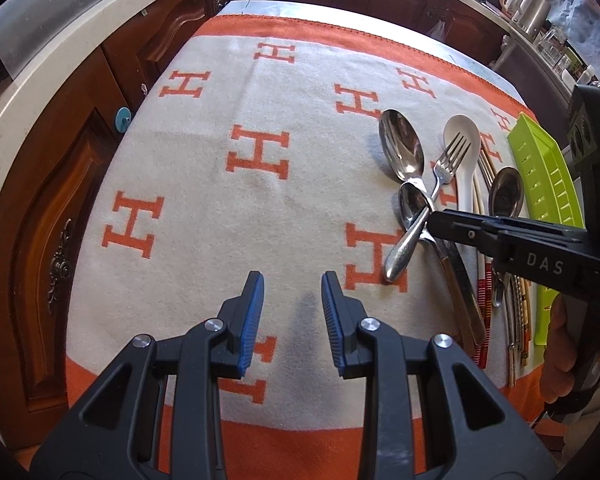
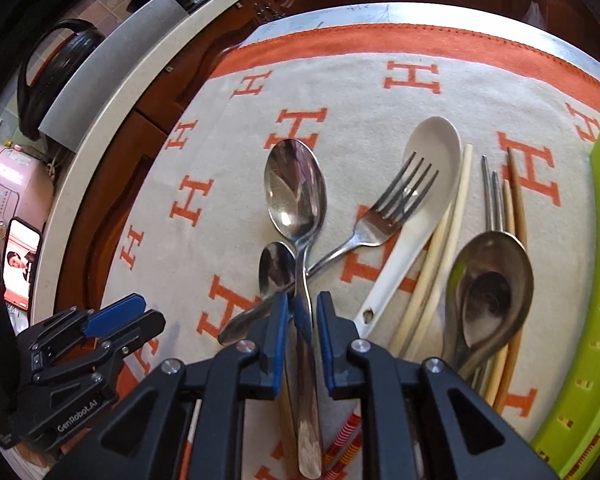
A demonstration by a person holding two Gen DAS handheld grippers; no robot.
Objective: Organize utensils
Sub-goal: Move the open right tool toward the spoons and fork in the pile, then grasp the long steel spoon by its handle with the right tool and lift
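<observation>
A pile of utensils lies on the H-patterned cloth: a large steel spoon (image 2: pixel 296 192), a small steel spoon (image 2: pixel 276 268), a fork (image 2: pixel 388 212), a white spoon (image 2: pixel 424 184), several chopsticks (image 2: pixel 452 248) and two nested spoons (image 2: pixel 492 288). My right gripper (image 2: pixel 302 312) is open, its blue pads on either side of the large spoon's handle, not closed on it. It also shows in the left wrist view (image 1: pixel 434 216) over the pile (image 1: pixel 420 184). My left gripper (image 1: pixel 292 304) is open and empty above bare cloth, left of the pile; it also shows in the right wrist view (image 2: pixel 128 316).
A lime green slotted tray (image 2: pixel 592 280) lies at the right edge of the cloth (image 1: pixel 260 200). Wooden cabinets (image 1: pixel 60 220) and a white counter edge run along the left. Appliances stand on the far counter (image 1: pixel 528 4). A phone (image 2: pixel 20 260) stands at the left.
</observation>
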